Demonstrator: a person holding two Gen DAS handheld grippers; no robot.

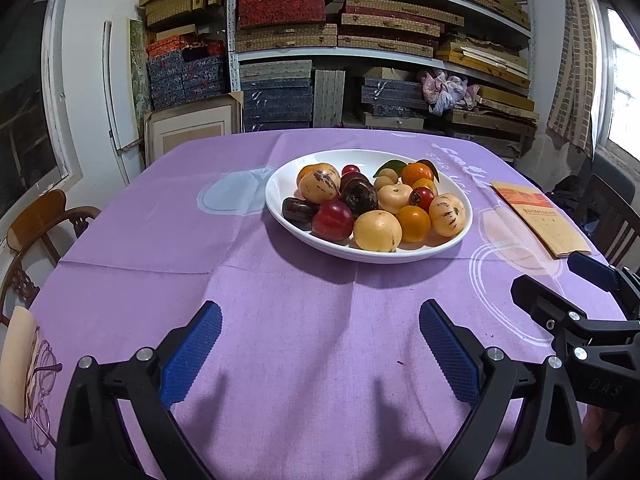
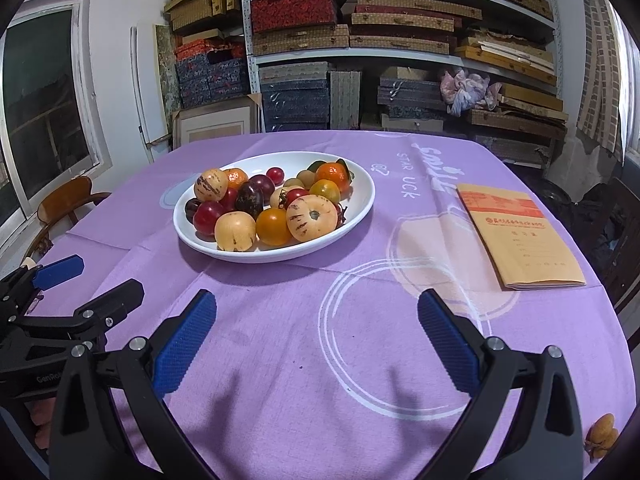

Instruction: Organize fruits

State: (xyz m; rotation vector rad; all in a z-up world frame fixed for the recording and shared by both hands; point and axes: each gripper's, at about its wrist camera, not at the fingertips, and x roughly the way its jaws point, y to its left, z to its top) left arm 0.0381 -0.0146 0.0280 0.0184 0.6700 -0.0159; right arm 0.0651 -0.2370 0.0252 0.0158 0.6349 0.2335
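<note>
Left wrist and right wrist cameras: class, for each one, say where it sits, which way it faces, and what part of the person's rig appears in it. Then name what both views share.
Left wrist view: sits on the left gripper, low over the purple tablecloth, facing the white plate of fruit and shelves; its blue-padded fingers stand open, the right gripper at right.
Right wrist view: sits on the right gripper, facing likewise; open fingers, the left gripper at left.
Shared: plate, tablecloth, brown booklet, shelves.
</note>
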